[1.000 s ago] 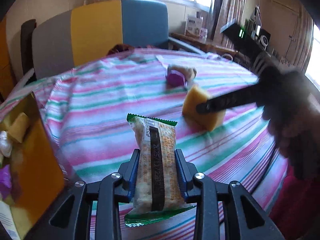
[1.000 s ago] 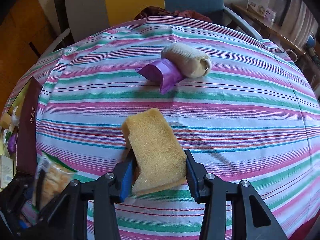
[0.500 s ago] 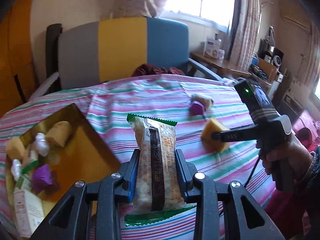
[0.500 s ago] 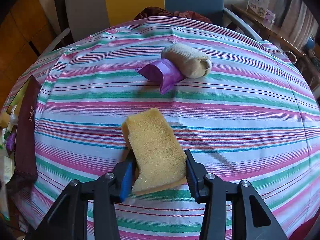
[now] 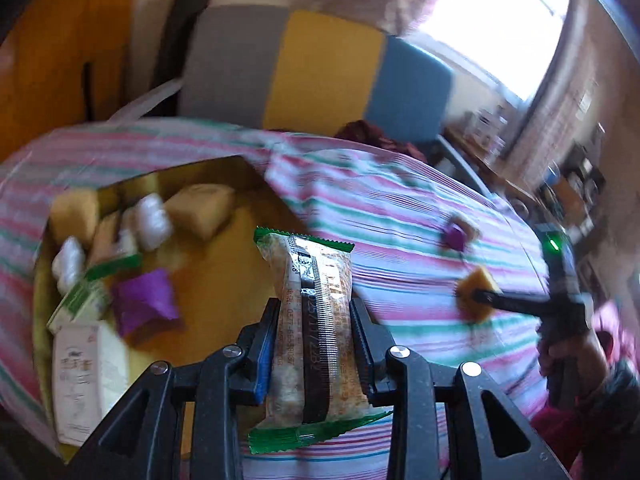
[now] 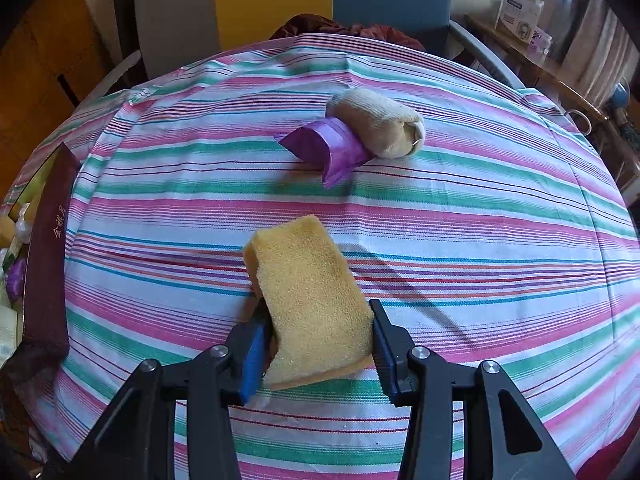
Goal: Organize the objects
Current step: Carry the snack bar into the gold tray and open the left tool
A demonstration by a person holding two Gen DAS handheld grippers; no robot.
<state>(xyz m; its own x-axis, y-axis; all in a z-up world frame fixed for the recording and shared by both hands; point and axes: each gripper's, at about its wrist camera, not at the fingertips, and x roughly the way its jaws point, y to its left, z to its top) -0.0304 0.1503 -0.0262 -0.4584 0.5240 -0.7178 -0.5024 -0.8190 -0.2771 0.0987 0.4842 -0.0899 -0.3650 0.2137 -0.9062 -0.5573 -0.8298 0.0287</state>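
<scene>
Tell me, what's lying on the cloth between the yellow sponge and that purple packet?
Nothing. In the right wrist view, only bare striped tablecloth separates the sponge, held in the right gripper, from the purple packet.

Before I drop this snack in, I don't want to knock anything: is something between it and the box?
Nothing visible blocks it. The snack packet, clamped in the left tool, hangs by the open box, whose near floor is bare.

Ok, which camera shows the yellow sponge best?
The right wrist view: the sponge fills the foreground, sharp, clamped in the right gripper. In the left wrist view it is only a small blurred block far right.
</scene>
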